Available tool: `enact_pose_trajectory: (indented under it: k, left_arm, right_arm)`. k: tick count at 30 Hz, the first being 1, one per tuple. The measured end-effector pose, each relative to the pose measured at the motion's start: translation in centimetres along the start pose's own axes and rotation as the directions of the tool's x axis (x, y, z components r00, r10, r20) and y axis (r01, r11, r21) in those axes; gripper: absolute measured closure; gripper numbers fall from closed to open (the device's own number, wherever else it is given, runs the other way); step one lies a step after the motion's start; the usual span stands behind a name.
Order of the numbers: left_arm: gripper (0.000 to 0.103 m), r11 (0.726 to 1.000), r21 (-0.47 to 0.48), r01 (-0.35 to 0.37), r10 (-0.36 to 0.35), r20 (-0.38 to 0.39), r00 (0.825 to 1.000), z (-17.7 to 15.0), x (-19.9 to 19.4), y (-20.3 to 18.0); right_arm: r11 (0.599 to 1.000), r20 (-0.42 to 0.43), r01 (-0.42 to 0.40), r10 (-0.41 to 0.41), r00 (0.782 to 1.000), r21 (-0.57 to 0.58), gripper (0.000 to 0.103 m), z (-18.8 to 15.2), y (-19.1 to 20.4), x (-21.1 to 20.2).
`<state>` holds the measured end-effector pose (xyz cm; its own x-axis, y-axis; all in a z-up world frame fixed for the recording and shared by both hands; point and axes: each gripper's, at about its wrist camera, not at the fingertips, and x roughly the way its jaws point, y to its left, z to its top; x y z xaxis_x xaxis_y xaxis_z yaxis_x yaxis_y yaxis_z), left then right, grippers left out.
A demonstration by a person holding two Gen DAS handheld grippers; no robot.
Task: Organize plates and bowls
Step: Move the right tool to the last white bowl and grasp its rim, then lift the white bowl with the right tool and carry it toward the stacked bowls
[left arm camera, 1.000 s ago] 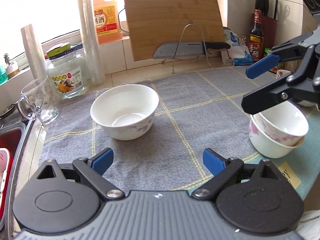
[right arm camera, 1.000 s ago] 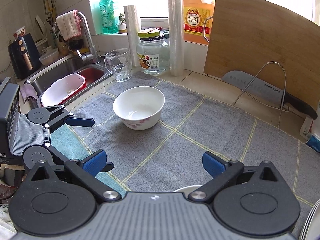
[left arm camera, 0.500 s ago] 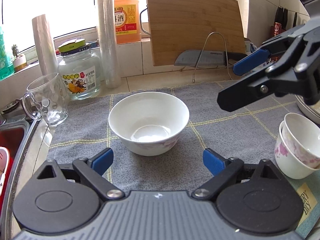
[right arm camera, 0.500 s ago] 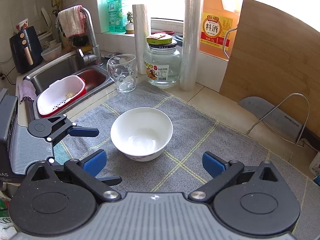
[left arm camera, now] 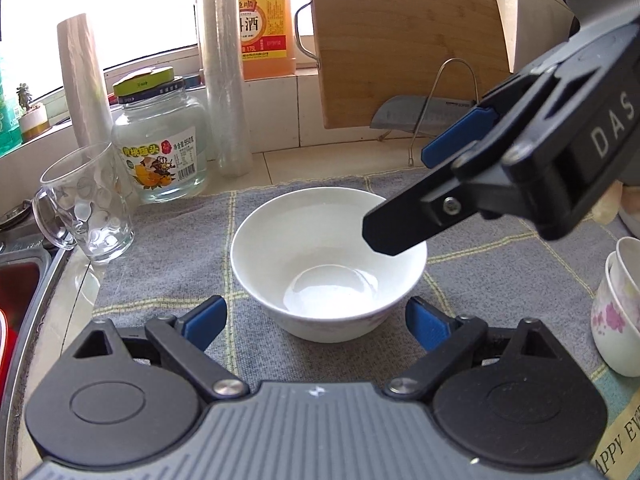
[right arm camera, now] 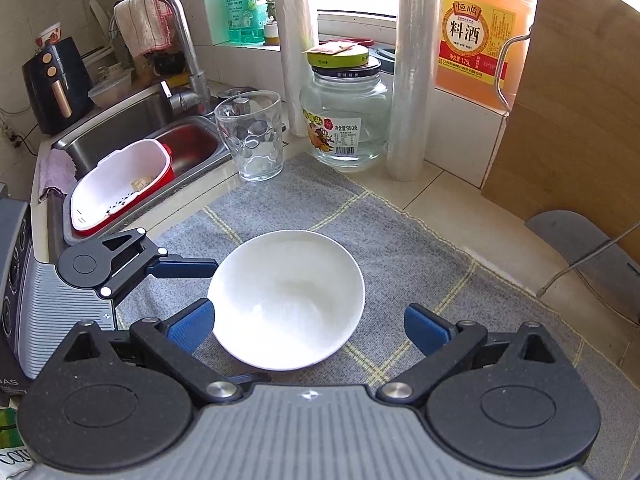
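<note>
The white bowl [right arm camera: 286, 300] lies between the spread, empty jaws of the right hand-held gripper [right arm camera: 306, 326]; the equally open left hand-held gripper [left arm camera: 316, 322] could be struck, tipping it

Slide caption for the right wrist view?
Open right gripper above a white bowl on the grey mat, left gripper alongside.

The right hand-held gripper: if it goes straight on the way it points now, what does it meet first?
Most likely the white bowl on the grey mat. The right hand-held gripper is open, the bowl sits between its fingers, just ahead; depth is unclear.
</note>
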<state>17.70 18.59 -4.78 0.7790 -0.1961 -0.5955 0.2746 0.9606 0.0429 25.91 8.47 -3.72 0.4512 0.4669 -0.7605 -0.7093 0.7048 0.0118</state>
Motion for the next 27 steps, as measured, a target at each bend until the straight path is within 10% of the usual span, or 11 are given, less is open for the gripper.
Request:
enact_pose_trajectory:
  k: [27]
  left_arm:
    - [0.009, 0.999, 0.026, 0.037, -0.038, 0.033, 0.999, 0.3, 0.9, 0.0]
  right_arm:
    - [0.995, -0.111, -0.100, 0.100, 0.989, 0.003, 0.025, 2.0, -1.3, 5.8]
